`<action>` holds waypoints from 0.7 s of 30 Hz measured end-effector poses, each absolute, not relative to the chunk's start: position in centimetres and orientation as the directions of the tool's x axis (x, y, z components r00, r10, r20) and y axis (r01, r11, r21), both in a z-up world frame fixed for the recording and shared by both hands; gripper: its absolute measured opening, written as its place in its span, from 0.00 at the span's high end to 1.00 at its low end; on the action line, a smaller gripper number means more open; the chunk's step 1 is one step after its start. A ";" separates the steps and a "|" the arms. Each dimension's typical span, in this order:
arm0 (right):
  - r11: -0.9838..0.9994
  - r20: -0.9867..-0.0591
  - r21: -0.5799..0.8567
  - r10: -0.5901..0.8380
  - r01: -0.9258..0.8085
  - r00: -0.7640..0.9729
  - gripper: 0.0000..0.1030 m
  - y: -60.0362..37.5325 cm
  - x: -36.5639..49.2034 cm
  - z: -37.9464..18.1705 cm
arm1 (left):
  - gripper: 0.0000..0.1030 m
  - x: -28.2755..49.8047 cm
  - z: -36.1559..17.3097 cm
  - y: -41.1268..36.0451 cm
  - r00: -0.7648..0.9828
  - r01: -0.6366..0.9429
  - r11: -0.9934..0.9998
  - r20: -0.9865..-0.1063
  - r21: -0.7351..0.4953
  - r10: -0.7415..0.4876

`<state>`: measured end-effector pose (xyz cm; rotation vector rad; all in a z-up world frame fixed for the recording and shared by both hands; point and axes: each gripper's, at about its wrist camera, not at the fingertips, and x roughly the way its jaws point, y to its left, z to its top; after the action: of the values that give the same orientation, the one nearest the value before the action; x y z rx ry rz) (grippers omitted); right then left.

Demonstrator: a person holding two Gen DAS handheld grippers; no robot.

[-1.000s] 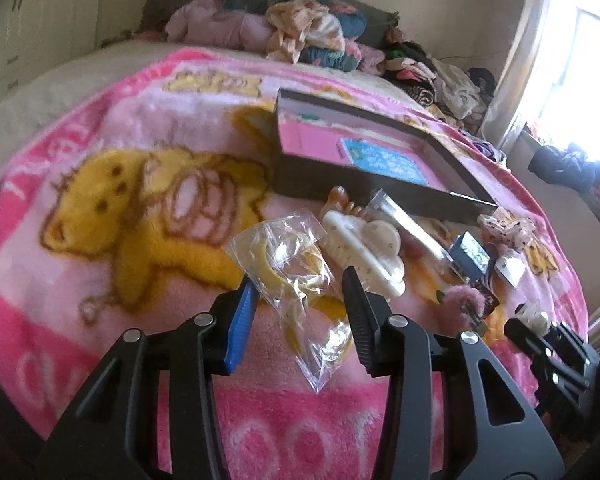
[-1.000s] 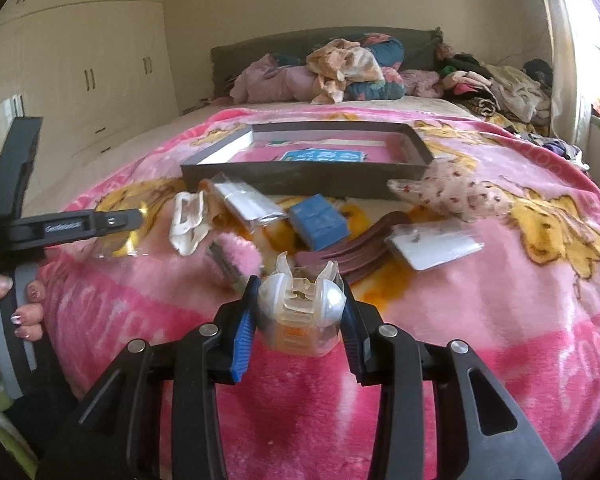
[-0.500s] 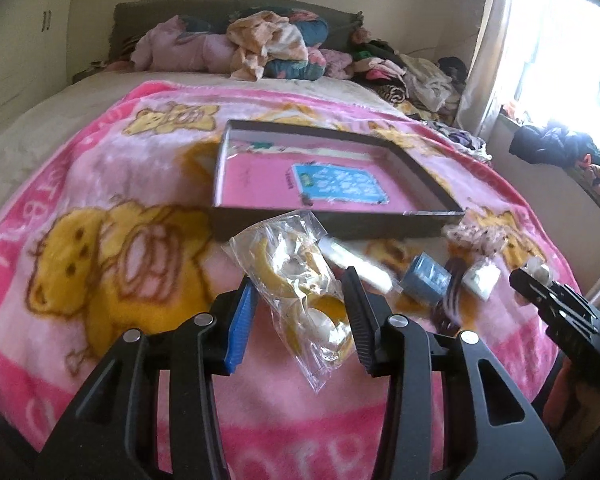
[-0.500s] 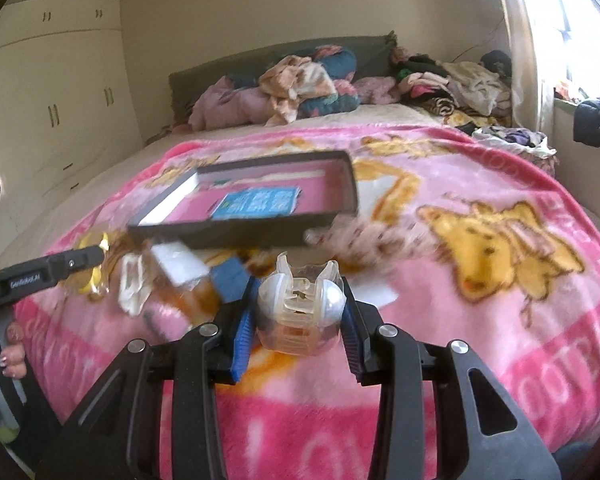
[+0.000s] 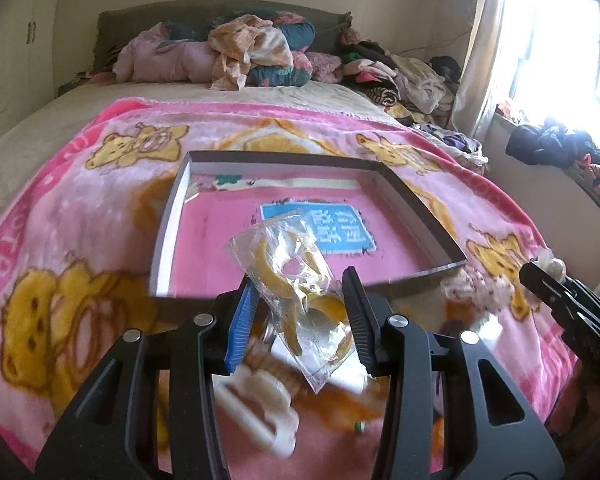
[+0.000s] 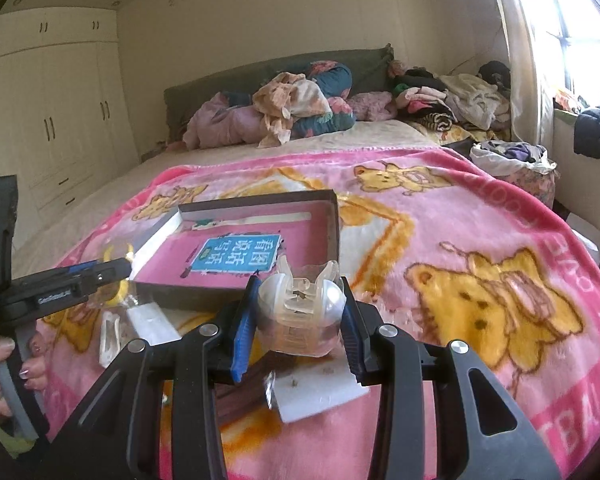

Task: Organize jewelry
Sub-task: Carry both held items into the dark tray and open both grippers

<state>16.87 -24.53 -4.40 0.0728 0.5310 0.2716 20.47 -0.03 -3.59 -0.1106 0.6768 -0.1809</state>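
Two pieces are in my grip and nothing is in the box yet, apart from its printed blue label. My left gripper clamps a clear bag of yellow rings, held above the box's near edge. My right gripper pinches a translucent hair claw, near the box's corner. Several loose pieces lie on the pink blanket, so I judge the sorting barely begun.

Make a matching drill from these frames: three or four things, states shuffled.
Things:
1. clear bag
2. hair claw
3. box
4. white clip

States:
A. lies on the blanket
B. held in the left gripper
C. open, pink inside
D. held in the right gripper

Pairs: 1-B, 2-D, 3-C, 4-A
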 end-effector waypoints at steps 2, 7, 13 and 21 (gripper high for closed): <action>0.960 -0.493 0.132 0.281 -0.249 0.823 0.65 -24.2 17.6 -4.2 | 0.67 21.6 -3.4 -0.3 0.770 0.124 0.981 -0.609 -0.149 -0.190; 0.953 -0.496 0.131 0.302 -0.273 0.814 0.65 -23.5 19.6 -3.9 | 0.67 23.7 -3.2 -0.7 0.775 0.116 0.985 -0.609 -0.128 -0.170; 0.949 -0.532 0.122 0.309 -0.291 0.788 0.65 -22.4 22.8 -4.4 | 0.67 26.7 -4.1 -0.1 0.754 0.085 0.990 -0.642 -0.112 -0.138; 0.947 -0.580 0.111 0.307 -0.300 0.754 0.65 -21.2 27.4 -5.7 | 0.67 29.1 -6.4 0.8 0.712 0.057 0.993 -0.692 -0.107 -0.116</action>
<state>27.36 -21.21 -5.70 0.0111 0.6349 0.3310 29.12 0.75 -6.35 -0.0800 0.7722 -0.0956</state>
